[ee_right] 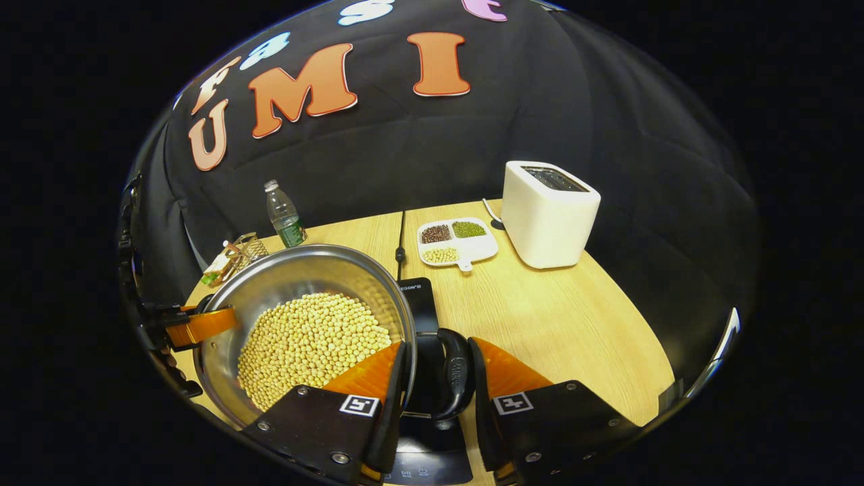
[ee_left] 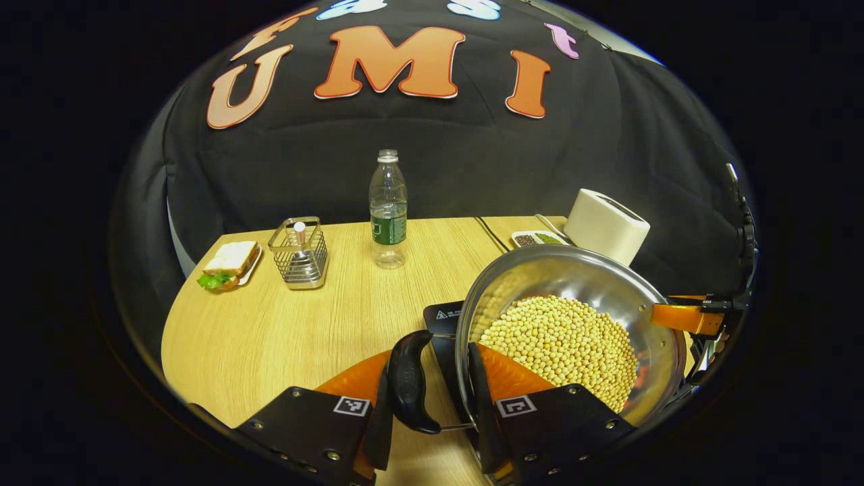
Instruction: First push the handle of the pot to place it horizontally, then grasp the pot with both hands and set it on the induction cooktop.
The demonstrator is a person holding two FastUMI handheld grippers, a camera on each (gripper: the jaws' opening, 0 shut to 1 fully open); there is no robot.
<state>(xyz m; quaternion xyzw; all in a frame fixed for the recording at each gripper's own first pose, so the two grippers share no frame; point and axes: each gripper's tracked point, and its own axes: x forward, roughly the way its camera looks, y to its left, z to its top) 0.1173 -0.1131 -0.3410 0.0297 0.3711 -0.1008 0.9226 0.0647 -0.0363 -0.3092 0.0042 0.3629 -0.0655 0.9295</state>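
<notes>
A steel pot (ee_left: 607,283) holding yellow soybeans (ee_left: 560,344) hangs over the black induction cooktop (ee_left: 442,316); whether it rests on it I cannot tell. My left gripper (ee_left: 430,405) is shut across the pot's rim and its black left handle (ee_left: 408,381), one finger outside the handle, the other inside the wall. My right gripper (ee_right: 437,388) clamps the opposite black handle (ee_right: 453,374) and the rim of the pot (ee_right: 304,270) the same way above the cooktop (ee_right: 420,304). Each gripper shows at the far rim in the other's view, the right gripper (ee_left: 682,317) and the left gripper (ee_right: 199,325).
On the wooden table (ee_left: 270,337) stand a water bottle (ee_left: 388,209), a wire basket (ee_left: 299,253) and a sandwich on a plate (ee_left: 228,264) at the left. A white toaster (ee_right: 548,212) and a divided dish of beans (ee_right: 455,243) sit behind the cooktop, with a cable (ee_right: 400,250).
</notes>
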